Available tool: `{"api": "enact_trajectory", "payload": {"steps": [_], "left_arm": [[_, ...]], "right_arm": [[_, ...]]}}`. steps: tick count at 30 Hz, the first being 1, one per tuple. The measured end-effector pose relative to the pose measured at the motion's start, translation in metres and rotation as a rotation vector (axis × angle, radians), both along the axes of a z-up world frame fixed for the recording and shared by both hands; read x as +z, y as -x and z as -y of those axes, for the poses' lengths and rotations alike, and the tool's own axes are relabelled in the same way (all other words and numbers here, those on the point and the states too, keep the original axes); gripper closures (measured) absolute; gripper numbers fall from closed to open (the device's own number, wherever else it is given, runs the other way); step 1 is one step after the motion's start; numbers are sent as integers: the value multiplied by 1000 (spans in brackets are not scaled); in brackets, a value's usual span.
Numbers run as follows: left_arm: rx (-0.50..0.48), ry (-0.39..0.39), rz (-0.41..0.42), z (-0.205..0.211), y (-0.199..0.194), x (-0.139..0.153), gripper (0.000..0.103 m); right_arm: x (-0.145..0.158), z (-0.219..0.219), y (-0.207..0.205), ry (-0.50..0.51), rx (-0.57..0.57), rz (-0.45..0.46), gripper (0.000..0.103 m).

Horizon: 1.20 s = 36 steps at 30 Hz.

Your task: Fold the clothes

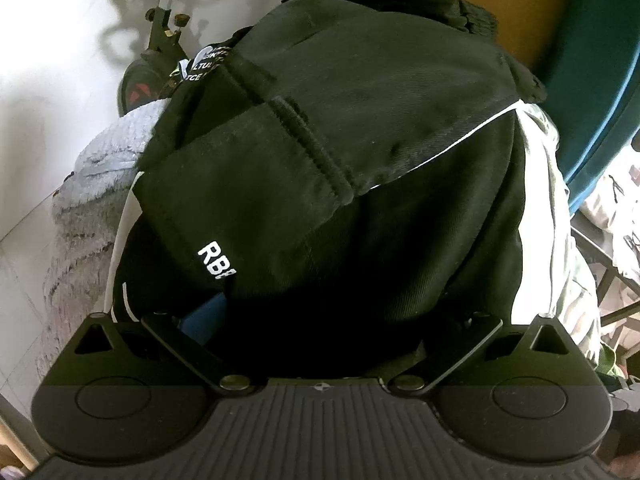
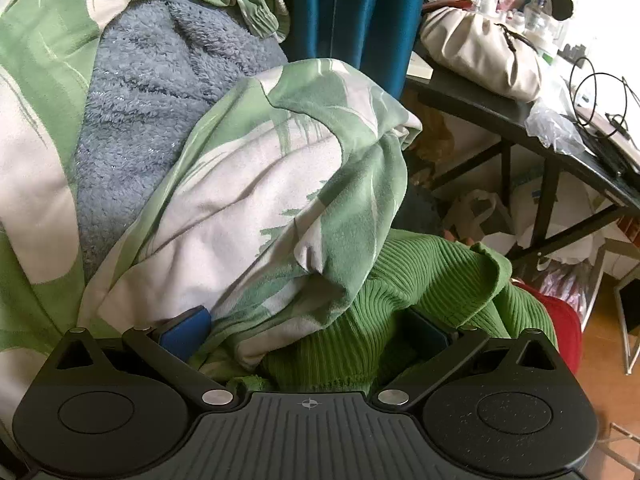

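Note:
A folded black garment [image 1: 360, 120] with white "RB" lettering and a thin white stripe fills the left wrist view. It lies over and between the fingers of my left gripper [image 1: 320, 328]. The jaws stand wide apart; only the left blue pad [image 1: 204, 316] shows, and the right fingertip is hidden under the dark cloth. In the right wrist view, my right gripper [image 2: 308, 332] is spread wide and pushed into a green ribbed sweater [image 2: 432, 280]. A green-and-cream leaf-print cloth [image 2: 260, 200] drapes over the sweater between the blue pads [image 2: 186, 332].
Grey fleece [image 1: 92, 184] lies under the black garment, and a grey-blue fleece [image 2: 160, 80] shows behind the leaf-print cloth. Right of the pile stands a black desk [image 2: 480, 108] with a cream bag [image 2: 476, 48] and cables. A teal curtain [image 2: 352, 8] hangs behind. A dark bike-like frame [image 1: 160, 40] stands by the white wall.

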<state>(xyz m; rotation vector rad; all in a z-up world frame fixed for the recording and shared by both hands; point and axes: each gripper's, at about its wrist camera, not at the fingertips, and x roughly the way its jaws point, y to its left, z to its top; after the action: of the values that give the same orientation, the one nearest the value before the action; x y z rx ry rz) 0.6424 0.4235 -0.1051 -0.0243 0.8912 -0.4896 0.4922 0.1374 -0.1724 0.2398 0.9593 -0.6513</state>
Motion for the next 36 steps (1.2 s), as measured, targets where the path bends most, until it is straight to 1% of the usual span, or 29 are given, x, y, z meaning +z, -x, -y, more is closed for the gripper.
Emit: {"api": "enact_trajectory", "payload": {"steps": [6,8,12,15,17,19,21,23,25,29,33,35,36], "left_arm": [[2,7,-7,-1,-1,0,0],[5,10,-11,-1,-2,0,0],[9,13,-16,-1,2,0,0],[24,9,-20,-1,3,2,0],[42,4,-29,-1,5,4,0],[57,-4,-31,-1,10,6,0],[69,-14,-30,-1,14,8,1],[77,-23,-27,0,22,12,1],[72,-26,-4,4,33,20,1],[31,-40,49,20,57,38,1],[-55,-92,122,45,87,49,4],[-126,-105,129,58,97,49,6],[-154,-112,133,65,103,47,8]], "right_arm": [[-2,2,-1,-7,11,3,1],[-2,4,1,-27,4,17,1],[1,10,7,-70,25,30,1],[12,18,17,-128,51,60,1],[24,28,28,-173,47,111,1],[39,40,43,-199,14,168,1],[49,49,57,-206,-12,198,1],[55,58,72,-199,-27,205,1],[56,63,84,-182,-27,183,1],[48,62,107,-156,3,121,1],[34,62,119,-156,17,74,1],[30,62,124,-170,10,76,1],[30,63,125,-178,9,80,1]]}}
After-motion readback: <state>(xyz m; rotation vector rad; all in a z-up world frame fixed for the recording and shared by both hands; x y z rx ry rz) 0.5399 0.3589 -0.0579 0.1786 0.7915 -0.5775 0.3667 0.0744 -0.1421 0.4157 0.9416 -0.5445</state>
